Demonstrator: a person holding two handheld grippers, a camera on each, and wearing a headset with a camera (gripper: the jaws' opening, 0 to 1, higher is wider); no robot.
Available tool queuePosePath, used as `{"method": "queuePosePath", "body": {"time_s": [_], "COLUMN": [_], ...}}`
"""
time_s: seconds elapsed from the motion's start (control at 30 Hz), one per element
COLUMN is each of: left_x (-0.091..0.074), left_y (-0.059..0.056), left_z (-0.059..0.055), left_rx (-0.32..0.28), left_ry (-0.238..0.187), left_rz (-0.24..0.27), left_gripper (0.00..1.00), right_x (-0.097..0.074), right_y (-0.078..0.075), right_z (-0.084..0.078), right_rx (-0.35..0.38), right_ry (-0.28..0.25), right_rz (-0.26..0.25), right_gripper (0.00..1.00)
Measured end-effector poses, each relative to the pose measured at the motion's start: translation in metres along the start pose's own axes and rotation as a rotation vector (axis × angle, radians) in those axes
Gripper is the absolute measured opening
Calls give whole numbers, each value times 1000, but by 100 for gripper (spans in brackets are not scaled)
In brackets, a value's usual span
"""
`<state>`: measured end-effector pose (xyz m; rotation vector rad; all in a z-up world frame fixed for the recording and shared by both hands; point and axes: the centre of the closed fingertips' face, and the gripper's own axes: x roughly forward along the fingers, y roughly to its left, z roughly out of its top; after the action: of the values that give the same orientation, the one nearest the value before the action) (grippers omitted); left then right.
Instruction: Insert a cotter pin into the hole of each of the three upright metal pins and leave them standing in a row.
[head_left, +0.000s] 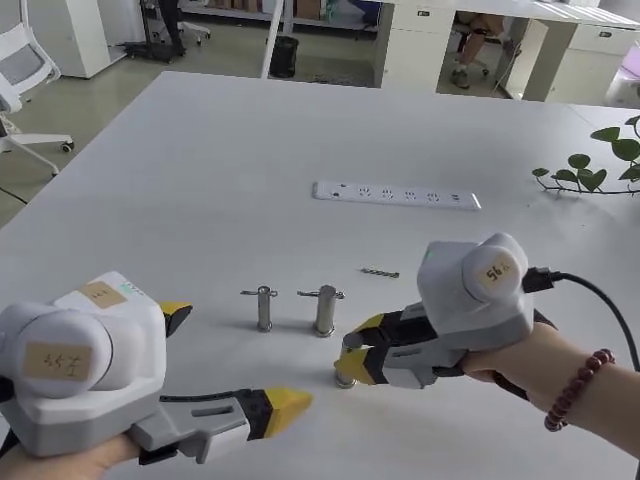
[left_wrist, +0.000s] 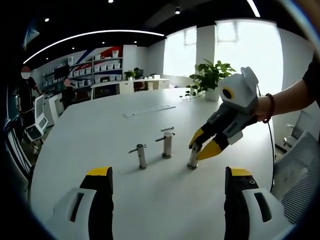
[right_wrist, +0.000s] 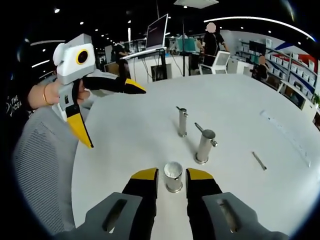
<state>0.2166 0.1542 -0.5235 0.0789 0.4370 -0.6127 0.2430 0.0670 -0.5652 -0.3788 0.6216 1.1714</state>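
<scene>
Here the third metal pin (right_wrist: 173, 176) stands upright on the white table (head_left: 200, 180), between the yellow-tipped jaws of the right gripper (right_wrist: 172, 174). The jaws sit narrowly parted on either side of it, with a sliver of gap on each side, so they grip nothing. The pin is a short steel cylinder with a flat round head. In the head view, the middle pin (head_left: 325, 312) and the far pin (head_left: 264, 308) stand in line to its left, each with a cotter pin crossing near its top. A loose cotter pin (head_left: 380, 272) lies beyond them, near a power strip (head_left: 397, 195). The right hand (head_left: 520, 360) reaches in low from the right. The left gripper (head_left: 240, 358) hovers nearby, its jaws wide apart and empty.
</scene>
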Motion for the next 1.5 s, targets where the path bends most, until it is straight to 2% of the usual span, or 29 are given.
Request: {"method": "queuePosePath", "body": {"time_s": [0.37,0.5,0.57,0.63,0.7,0.8,0.93,1.0,1.1,1.2,1.37,1.5], "left_x": [-1,-1,-1,-1,-1,0,0,1,1,1,3,3], "left_y": [2,3,4,4,4,5,7,8,8,6,7,9], "left_z": [4,5,5,6,6,5,5,4,3,1,0,1], "left_rx": [7,11,15,17,19,19,19,23,20,18,12,1], "left_ry": [-10,-10,-10,-13,-16,-19,-21,-18,-16,-14,-12,-28], "left_rz": [13,17,18,19,18,20,24,26,27,22,22,24], "left_gripper": [93,93,93,93,93,93,92,92,92,91,91,92], "right_x": [-26,-34,-39,-39,-40,-39,-38,-37,-33,-26,-20,-15], "right_y": [-13,-24,-35,-47,-52,-63,-77,-88,-98,-111,-122,-135], "right_z": [7,8,8,4,4,0,1,1,0,-6,-9,-13], "right_rx": [41,44,51,61,61,58,69,83,92,97,113,99], "right_ry": [-14,-17,-12,-9,-8,17,23,34,43,68,101,148], "right_rz": [-9,-39,-79,-97,-113,-140,-168,-203,-219,-229,-231,-239], "right_gripper": [19,18,18,18,17,17,16,16,15,15,15,15]}}
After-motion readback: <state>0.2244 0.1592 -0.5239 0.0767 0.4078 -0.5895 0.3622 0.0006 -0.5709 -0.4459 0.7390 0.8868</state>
